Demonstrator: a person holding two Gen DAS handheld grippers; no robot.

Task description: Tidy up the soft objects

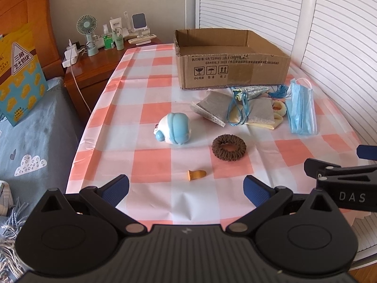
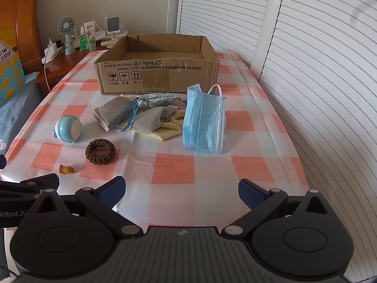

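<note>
An open cardboard box [image 1: 232, 70] [image 2: 157, 76] stands at the far end of the checked tablecloth. In front of it lie grey sachets [image 1: 213, 108] [image 2: 146, 118], a blue corded pouch [image 1: 253, 92] [image 2: 160, 99], a blue face mask [image 1: 302, 110] [image 2: 203, 125], a brown scrunchie [image 1: 229, 147] [image 2: 100, 151], a blue-and-white squishy toy [image 1: 174, 129] [image 2: 68, 127] and a small orange earplug [image 1: 196, 174] [image 2: 66, 169]. My left gripper [image 1: 186, 189] is open just short of the earplug. My right gripper [image 2: 181, 192] is open over bare cloth, empty.
A wooden nightstand [image 1: 94, 68] with a small fan [image 1: 87, 27], bottles and chargers stands at the far left. A bed with a grey cover [image 1: 35, 127] runs along the table's left edge. White louvred doors [image 2: 318, 82] close the right side.
</note>
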